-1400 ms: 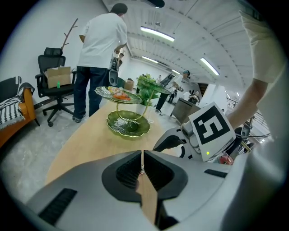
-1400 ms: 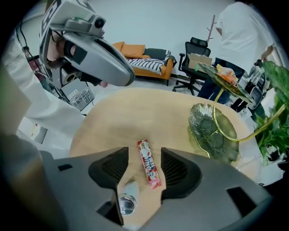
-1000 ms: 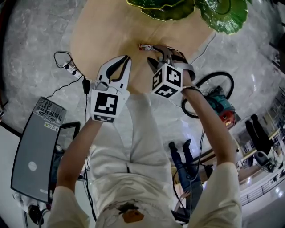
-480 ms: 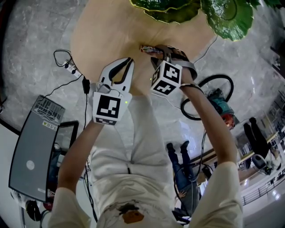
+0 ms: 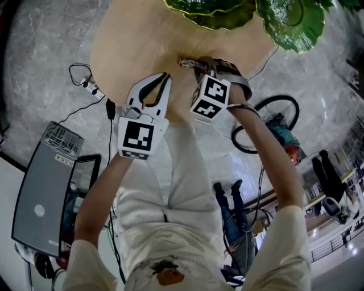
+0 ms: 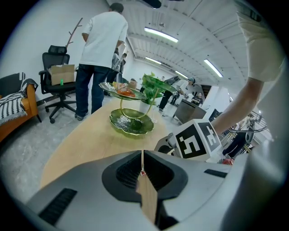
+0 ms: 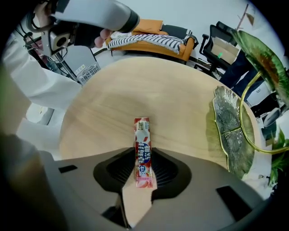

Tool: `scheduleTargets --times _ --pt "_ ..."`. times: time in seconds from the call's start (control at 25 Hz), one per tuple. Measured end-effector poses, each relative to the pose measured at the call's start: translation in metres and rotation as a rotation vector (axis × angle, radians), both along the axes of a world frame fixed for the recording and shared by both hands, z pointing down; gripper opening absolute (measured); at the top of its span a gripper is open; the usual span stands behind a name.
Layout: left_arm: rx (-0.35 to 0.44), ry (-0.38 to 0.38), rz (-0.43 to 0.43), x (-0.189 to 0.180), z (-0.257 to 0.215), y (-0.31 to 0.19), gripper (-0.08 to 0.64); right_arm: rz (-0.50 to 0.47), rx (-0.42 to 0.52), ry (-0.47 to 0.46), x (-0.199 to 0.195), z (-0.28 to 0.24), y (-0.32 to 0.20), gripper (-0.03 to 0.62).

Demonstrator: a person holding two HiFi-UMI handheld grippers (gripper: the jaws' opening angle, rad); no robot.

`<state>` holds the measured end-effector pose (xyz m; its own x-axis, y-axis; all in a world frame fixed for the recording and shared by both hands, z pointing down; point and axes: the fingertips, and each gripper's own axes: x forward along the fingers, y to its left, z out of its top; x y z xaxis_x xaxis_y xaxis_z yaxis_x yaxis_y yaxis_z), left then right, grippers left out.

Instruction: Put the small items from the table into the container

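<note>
Right gripper view: what are the right tongs point(image 7: 144, 158) doing?
— Closing on the red candy stick pack point(image 7: 141, 131), pads touching its sides; it is lying flat on the desk point(image 7: 135, 85). Left tongs point(image 6: 142, 155) are hovering clenched, empty.

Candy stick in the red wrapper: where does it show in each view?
Head view: the candy stick lies at upper centre, just above the right hand-held gripper.
Left gripper view: not visible.
Right gripper view: lower centre, between that gripper's closing jaws.
Shared landmark: the green leaf dish, at the top in the head view, at centre in the left gripper view, and at the right in the right gripper view.
</note>
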<state>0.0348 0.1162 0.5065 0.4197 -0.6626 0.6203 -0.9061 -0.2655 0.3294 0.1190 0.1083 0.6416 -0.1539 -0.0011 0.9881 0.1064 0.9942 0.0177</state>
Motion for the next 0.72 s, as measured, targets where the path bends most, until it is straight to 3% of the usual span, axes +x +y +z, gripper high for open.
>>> scheduleTargets --times 0.72 --pt "0.023 -0.019 0.026 -0.01 -0.025 -0.008 0.0 0.092 0.044 -0.054 -0.009 -0.027 -0.007 0.109"
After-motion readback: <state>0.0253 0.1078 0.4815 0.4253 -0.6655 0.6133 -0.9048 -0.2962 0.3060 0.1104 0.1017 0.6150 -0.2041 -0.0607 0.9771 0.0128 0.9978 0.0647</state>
